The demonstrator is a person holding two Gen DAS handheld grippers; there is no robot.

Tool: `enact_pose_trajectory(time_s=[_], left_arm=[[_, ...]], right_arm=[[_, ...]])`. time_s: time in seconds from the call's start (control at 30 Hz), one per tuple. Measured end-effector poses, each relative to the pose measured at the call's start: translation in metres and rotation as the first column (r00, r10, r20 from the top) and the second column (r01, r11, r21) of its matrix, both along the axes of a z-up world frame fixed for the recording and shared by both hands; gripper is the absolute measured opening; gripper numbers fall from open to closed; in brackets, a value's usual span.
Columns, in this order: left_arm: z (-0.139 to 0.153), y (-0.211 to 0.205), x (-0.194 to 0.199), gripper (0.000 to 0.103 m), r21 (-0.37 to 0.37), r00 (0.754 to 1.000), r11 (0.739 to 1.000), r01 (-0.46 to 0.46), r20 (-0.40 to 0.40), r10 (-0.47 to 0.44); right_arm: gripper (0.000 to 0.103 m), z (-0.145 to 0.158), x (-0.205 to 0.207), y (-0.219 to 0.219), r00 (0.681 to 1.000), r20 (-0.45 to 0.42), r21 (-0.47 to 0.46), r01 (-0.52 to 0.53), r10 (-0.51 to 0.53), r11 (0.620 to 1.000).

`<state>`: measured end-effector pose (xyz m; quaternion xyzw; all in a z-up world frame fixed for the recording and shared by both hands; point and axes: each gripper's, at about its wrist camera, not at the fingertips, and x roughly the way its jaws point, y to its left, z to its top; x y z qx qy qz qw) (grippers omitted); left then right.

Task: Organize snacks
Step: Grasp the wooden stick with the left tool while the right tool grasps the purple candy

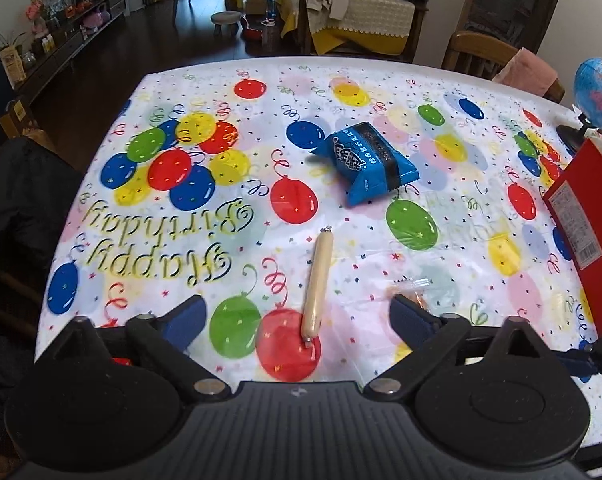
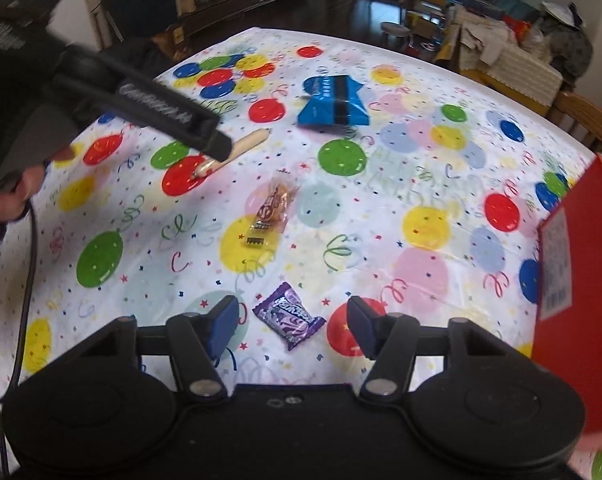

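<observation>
A tan sausage stick lies on the balloon tablecloth between the open fingers of my left gripper; it also shows in the right wrist view, partly under the left gripper's body. A blue snack packet lies further out, also seen in the right wrist view. My right gripper is open around a purple candy wrapper. A clear-wrapped orange snack lies in the middle; its edge shows by the left gripper's right finger.
A red box stands at the table's right edge, also large in the right wrist view. A globe stands behind it. Wooden chairs and a dark jacket border the table.
</observation>
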<state>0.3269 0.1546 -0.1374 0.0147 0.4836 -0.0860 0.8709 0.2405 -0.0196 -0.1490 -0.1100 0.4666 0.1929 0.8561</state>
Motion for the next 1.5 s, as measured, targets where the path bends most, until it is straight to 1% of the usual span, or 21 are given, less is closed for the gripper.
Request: enact_pose_trajectory(time_s=[0.03, 0.1, 0.17, 0.2, 0.27, 0.33, 0.4, 0.47, 0.53, 0.6, 0.63, 0.7, 0.77, 0.8, 0.83, 0.87, 0.9, 1.07, 1.2, 1.5], left_arm=[[-0.003, -0.001, 0.003, 0.093, 0.003, 1.000, 1.000, 0.000, -0.005, 0.000], [-0.008, -0.003, 0.009, 0.082, 0.010, 1.000, 1.000, 0.003, -0.012, -0.003], [-0.012, -0.007, 0.013, 0.075, 0.016, 1.000, 1.000, 0.015, -0.017, -0.015], [-0.014, -0.008, 0.014, 0.075, 0.019, 1.000, 1.000, 0.020, -0.017, -0.020], [-0.017, -0.010, 0.016, 0.075, 0.025, 1.000, 0.999, 0.024, -0.016, -0.024], [-0.019, -0.012, 0.017, 0.071, 0.022, 1.000, 0.999, 0.029, -0.010, -0.029], [-0.020, -0.014, 0.018, 0.063, 0.020, 0.999, 0.999, 0.033, -0.008, -0.033], [-0.021, -0.016, 0.019, 0.057, 0.023, 0.999, 0.999, 0.038, -0.005, -0.037], [-0.023, -0.018, 0.019, 0.054, 0.017, 0.999, 0.999, 0.045, -0.008, -0.045], [-0.024, -0.019, 0.019, 0.047, 0.011, 0.999, 0.999, 0.051, -0.011, -0.051], [-0.025, -0.019, 0.019, 0.045, 0.014, 0.999, 0.999, 0.049, -0.009, -0.049], [-0.024, -0.019, 0.019, 0.034, 0.007, 0.999, 0.999, 0.042, -0.005, -0.042], [-0.024, -0.017, 0.021, 0.029, -0.001, 0.999, 0.999, 0.032, -0.007, -0.032], [-0.024, -0.017, 0.021, 0.024, 0.000, 1.000, 1.000, 0.028, -0.006, -0.028], [-0.024, -0.017, 0.020, 0.021, 0.007, 1.000, 1.000, 0.026, -0.006, -0.026], [-0.024, -0.018, 0.019, 0.017, 0.020, 1.000, 1.000, 0.024, -0.003, -0.024], [-0.024, -0.019, 0.018, 0.014, 0.029, 1.000, 0.999, 0.027, -0.002, -0.026], [-0.023, -0.020, 0.011, 0.011, 0.026, 0.999, 0.999, 0.032, -0.005, -0.032], [-0.019, -0.014, 0.006, 0.011, 0.005, 1.000, 1.000, 0.003, -0.013, -0.003], [0.009, -0.007, -0.018, 0.011, -0.032, 0.999, 0.999, -0.030, 0.010, 0.031]], right_arm=[[0.056, -0.002, 0.001, 0.001, 1.000, 0.000, -0.009, -0.010, 0.010, 1.000], [0.052, -0.006, 0.003, 0.003, 1.000, -0.005, -0.021, -0.024, 0.024, 0.999], [0.048, -0.009, 0.005, 0.004, 0.999, -0.004, -0.033, -0.033, 0.033, 0.999], [0.046, -0.011, 0.006, 0.004, 0.999, -0.005, -0.037, -0.038, 0.038, 0.999], [0.040, -0.013, 0.007, 0.005, 0.999, -0.006, -0.043, -0.046, 0.045, 0.998], [0.036, -0.015, 0.007, 0.005, 0.998, -0.004, -0.046, -0.055, 0.055, 0.997], [0.032, -0.014, 0.006, 0.006, 0.998, -0.002, -0.047, -0.067, 0.067, 0.997], [0.025, -0.014, 0.004, 0.007, 0.997, -0.003, -0.046, -0.073, 0.073, 0.996], [0.023, -0.013, 0.003, 0.007, 0.998, -0.004, -0.044, -0.070, 0.070, 0.997], [0.023, -0.013, 0.003, 0.006, 0.998, -0.007, -0.038, -0.062, 0.062, 0.997], [0.022, -0.013, 0.002, 0.006, 0.998, -0.008, -0.034, -0.057, 0.057, 0.998], [0.022, -0.012, 0.001, 0.004, 0.999, -0.010, -0.025, -0.045, 0.044, 0.999], [0.021, -0.011, 0.001, 0.002, 1.000, -0.009, -0.018, -0.029, 0.029, 0.999], [0.021, -0.010, 0.001, 0.001, 1.000, -0.009, -0.015, -0.021, 0.021, 1.000], [0.021, -0.010, 0.000, 0.001, 1.000, -0.009, -0.015, -0.010, 0.010, 1.000], [0.017, -0.010, 0.000, 0.000, 1.000, -0.010, -0.018, 0.005, -0.005, 1.000], [0.017, -0.010, 0.000, -0.001, 1.000, -0.014, -0.021, 0.021, -0.021, 1.000], [0.017, -0.009, -0.005, -0.005, 0.995, -0.027, -0.005, 0.091, -0.091, 0.996], [0.016, -0.002, -0.011, -0.012, 0.990, -0.017, 0.021, 0.139, -0.138, 0.990], [0.016, 0.027, -0.030, -0.032, 0.979, 0.028, 0.073, 0.198, -0.200, 0.977]])
